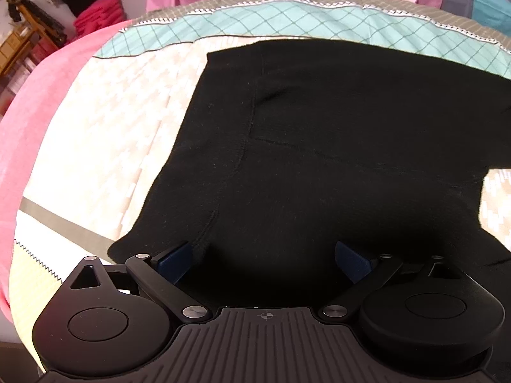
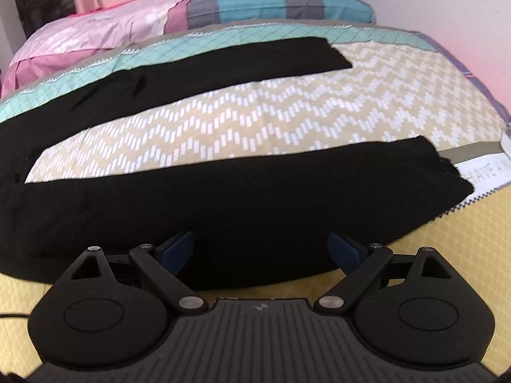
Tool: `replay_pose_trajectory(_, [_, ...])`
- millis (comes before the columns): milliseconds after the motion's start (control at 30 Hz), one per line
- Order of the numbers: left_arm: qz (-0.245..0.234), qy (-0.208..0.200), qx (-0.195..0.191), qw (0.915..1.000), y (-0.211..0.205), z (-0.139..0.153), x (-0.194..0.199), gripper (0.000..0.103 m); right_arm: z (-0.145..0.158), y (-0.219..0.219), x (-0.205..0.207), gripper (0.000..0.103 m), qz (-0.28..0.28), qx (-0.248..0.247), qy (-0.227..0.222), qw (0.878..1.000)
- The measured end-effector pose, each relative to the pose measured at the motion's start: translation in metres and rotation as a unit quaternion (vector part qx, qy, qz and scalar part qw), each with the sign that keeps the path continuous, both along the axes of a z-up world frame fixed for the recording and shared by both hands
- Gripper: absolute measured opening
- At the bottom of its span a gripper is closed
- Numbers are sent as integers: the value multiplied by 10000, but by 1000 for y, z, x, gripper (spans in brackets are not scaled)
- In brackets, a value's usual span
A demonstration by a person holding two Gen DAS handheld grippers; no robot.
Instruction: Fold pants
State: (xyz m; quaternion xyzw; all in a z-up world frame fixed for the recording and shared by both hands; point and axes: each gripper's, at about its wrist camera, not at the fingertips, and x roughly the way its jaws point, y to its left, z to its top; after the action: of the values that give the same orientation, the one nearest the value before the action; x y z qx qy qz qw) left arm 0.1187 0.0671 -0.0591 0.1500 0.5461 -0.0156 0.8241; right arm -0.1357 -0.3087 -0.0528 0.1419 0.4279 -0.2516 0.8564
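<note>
The black pants (image 2: 223,204) lie flat on the patterned bedspread (image 2: 287,118), legs spread apart, ready for folding. The left gripper (image 1: 263,263) hovers over their waist end, the right gripper (image 2: 260,252) over the near leg; both claws gape, clamping nothing.

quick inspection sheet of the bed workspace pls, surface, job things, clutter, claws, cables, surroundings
surface: patterned bedspread, zigzag and teal check bands, flat.
job's things: black pants spread open, unfolded; near leg and far leg apart, waist end toward the left.
clutter: nothing seen on the bedspread beside the pants.
grippers: left claw open over the waist end; right claw open over the near leg; neither grips cloth.
cables: a thin dark line at the right view's lower left edge, possibly a cable.
surroundings: pillows at the head of the bed; red cloth pile and shelves beyond.
</note>
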Motion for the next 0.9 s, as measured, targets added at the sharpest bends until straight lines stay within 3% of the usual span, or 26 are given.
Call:
replay_pose_trajectory(300, [-152, -71, -74, 9998, -9, 13, -14, 103, 3, 15, 13, 93, 253, -183, -117, 9994])
replay_pose_trajectory(467, [-312, 17, 77, 9995, -16, -1, -17, 103, -7, 10, 12, 93, 194, -98, 156, 9996])
replay_pose_trajectory(500, [-401, 41, 158, 9991, -17, -8, -18, 103, -11, 4, 8, 93, 30, -97, 271, 9996])
replay_pose_trajectory(567, [-547, -150, 219, 9981, -13, -15, -24, 103, -4, -8, -8, 87, -341, 48, -16, 9994])
replay_pose_trajectory(633, [-530, -130, 36, 9985, -4, -15, -25, 103, 8, -21, -27, 88, -935, 35, -372, 9949])
replay_pose_trajectory(733, [-391, -37, -241, 9989, 5, -16, -24, 103, 6, -52, -49, 90, -2045, 181, -530, 9773])
replay_pose_trajectory(800, [-318, 27, -316, 9990, 8, -17, -22, 103, -3, -76, -58, 88, -2719, 557, -609, 9588])
replay_pose_trajectory(867, [-345, 38, -265, 9990, 6, -17, -22, 103, -7, -87, -62, 85, -3061, 647, -944, 9451])
replay_pose_trajectory(900, [-357, 35, -245, 9991, 5, -17, -22, 103, -7, -90, -59, 70, -3099, 639, -988, 9435])
